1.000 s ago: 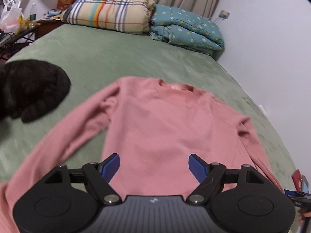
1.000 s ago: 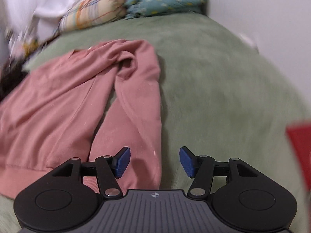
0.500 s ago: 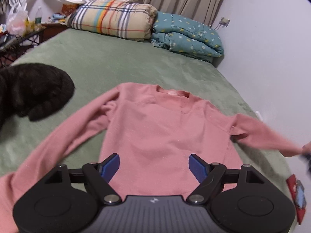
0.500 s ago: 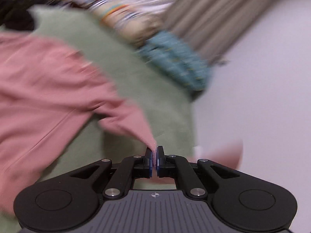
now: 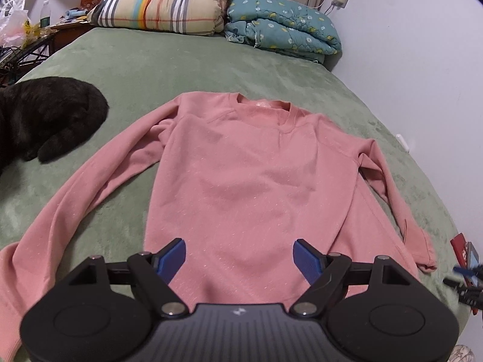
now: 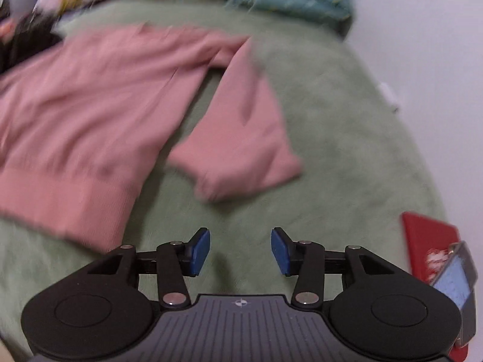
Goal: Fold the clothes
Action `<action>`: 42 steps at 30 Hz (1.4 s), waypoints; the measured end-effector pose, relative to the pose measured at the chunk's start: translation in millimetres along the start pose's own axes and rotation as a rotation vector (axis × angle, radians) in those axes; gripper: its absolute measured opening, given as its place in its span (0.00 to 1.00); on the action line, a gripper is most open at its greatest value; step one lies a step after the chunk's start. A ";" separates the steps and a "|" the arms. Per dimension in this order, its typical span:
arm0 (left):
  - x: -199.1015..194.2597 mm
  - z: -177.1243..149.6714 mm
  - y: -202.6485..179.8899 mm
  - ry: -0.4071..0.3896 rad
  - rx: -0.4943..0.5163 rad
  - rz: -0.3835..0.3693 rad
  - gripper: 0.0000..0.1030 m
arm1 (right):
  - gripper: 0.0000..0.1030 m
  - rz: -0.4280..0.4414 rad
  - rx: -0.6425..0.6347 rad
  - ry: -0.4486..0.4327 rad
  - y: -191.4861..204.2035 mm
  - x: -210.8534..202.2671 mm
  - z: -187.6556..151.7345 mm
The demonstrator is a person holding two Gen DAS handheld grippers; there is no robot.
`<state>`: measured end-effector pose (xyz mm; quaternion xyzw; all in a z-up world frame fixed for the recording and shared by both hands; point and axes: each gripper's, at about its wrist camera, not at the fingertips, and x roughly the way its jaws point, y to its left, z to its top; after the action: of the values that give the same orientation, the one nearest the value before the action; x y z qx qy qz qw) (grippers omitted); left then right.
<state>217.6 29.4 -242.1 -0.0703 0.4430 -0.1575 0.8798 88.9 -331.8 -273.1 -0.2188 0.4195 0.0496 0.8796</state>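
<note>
A pink sweatshirt lies front-up on the green bed cover, neck away from me, both sleeves spread down along its sides. My left gripper hovers open over the lower hem with nothing between its blue pads. In the right wrist view the sweatshirt fills the left side, and its right sleeve lies flat on the cover with the cuff toward me. My right gripper stands open just below that cuff, clear of the cloth. The right gripper's tips show blurred at the left view's right edge.
A black cat lies on the bed left of the left sleeve. A plaid quilt and a teal quilt are stacked at the headboard. A red booklet and a phone rest at the bed's right edge by the wall.
My right gripper was shut on the right sleeve's cuff, pulling it outward; it has let go and opened, and the sleeve now lies straight on the bed. The left gripper stayed open, hardly moving.
</note>
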 end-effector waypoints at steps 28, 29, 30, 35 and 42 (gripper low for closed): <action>-4.1 -22.3 -12.0 0.045 -0.027 -0.075 0.76 | 0.41 0.256 1.570 -0.162 -127.0 20.2 -181.8; -4.9 -22.5 -12.7 0.047 -0.019 -0.069 0.76 | 0.43 0.273 1.602 -0.171 -128.3 22.7 -185.6; -5.5 -22.7 -12.9 0.048 -0.012 -0.065 0.76 | 0.44 0.281 1.613 -0.171 -130.9 26.1 -186.0; -6.0 -21.5 -13.0 0.052 -0.007 -0.034 0.76 | 0.54 0.283 1.482 -0.129 -145.6 46.5 -159.9; -1.5 -20.9 -7.1 0.080 -0.091 -0.027 0.76 | 0.04 0.141 1.226 -0.074 -174.0 63.6 -94.3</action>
<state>198.5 23.5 -251.7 -0.1096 0.4836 -0.1516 0.8551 109.4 -534.6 -313.8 0.3565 0.3546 -0.1349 0.8538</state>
